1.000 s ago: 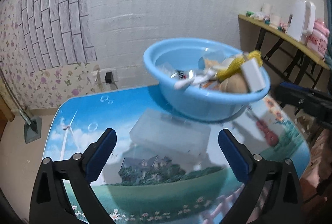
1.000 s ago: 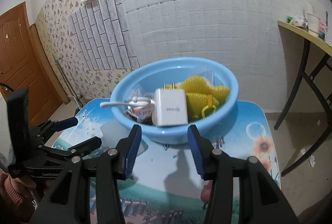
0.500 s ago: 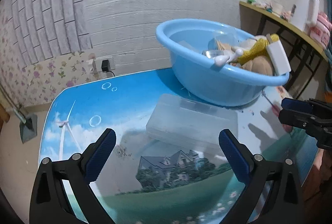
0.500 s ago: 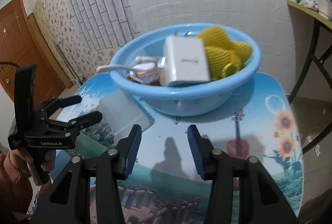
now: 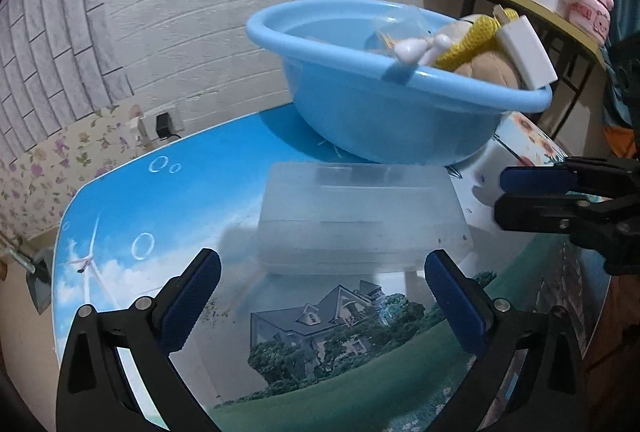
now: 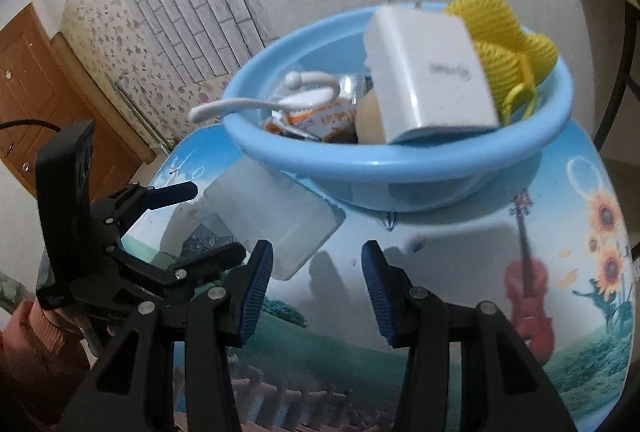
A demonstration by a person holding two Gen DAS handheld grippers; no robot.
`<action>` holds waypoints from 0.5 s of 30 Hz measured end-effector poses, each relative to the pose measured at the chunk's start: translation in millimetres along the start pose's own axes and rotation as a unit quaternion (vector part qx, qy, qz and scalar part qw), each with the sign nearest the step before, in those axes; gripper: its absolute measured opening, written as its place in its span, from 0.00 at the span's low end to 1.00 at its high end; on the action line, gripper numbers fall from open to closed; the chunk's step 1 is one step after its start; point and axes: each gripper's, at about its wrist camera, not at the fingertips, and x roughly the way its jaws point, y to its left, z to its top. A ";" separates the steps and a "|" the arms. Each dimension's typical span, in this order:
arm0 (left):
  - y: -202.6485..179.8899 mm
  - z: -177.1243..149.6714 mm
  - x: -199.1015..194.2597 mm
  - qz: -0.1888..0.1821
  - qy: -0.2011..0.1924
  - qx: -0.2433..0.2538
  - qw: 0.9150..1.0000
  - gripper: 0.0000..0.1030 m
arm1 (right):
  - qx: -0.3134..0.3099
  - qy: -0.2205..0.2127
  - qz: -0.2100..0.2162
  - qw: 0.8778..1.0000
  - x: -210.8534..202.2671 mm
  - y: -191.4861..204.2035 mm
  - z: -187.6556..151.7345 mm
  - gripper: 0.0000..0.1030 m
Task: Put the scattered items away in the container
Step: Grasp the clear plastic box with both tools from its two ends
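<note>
While both jaws stand spread and empty, left gripper [image 5: 318,290] should straddle the clear box [image 5: 362,218] squarely; right gripper [image 6: 317,282] waits near the basin [image 6: 384,168].

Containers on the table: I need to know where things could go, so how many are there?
2: the blue basin, full of items, and the clear plastic box closed in front of it, toward the left tool. Others may be out of view.

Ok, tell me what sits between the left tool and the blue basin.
A frosted clear plastic box lies on the table between the open left tool and the basin, plainest in the left wrist view.
</note>
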 end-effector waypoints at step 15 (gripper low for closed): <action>-20.2 4.9 10.9 -0.046 0.010 0.069 0.997 1.00 | 0.001 0.020 0.000 1.000 25.4 10.5 3.3 0.56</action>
